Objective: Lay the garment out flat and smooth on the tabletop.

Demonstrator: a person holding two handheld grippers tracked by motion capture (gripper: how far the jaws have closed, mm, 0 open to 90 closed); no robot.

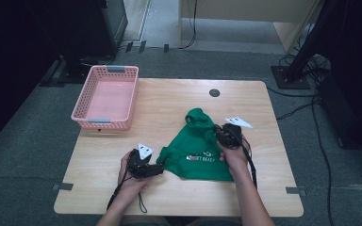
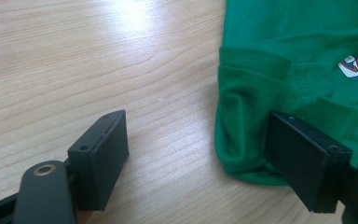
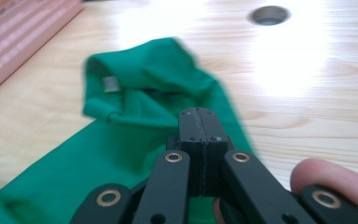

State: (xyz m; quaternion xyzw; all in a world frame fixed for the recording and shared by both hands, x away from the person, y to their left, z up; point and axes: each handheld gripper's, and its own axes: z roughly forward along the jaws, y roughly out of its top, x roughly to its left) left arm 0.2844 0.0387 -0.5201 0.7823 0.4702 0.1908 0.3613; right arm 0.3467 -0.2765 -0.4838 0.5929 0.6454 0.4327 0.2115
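Green garment (image 1: 199,149) lies crumpled on the wooden table (image 1: 179,101), right of centre, hood end toward the far edge, printed front face-up nearer the person. Right gripper (image 1: 222,133) sits at the garment's right edge; in the right gripper view its jaws are pressed flat together with green cloth (image 3: 135,135) bunched at and under the tips, so it reads as clamped on a pinch of fabric, though the pinched fold itself is hidden by the jaws. Left gripper (image 1: 161,167) rests at the garment's near-left corner; in the left gripper view the jaws stand wide apart, one pad over bare wood, the other just beside the ribbed cuff (image 2: 242,112), not pressing it. Pink basket (image 1: 104,97) occupies the far-left corner, overhanging the table edge slightly. Bare wood lies between basket and garment, along the near edge, and around the grommet hole (image 1: 214,92) at the far side.
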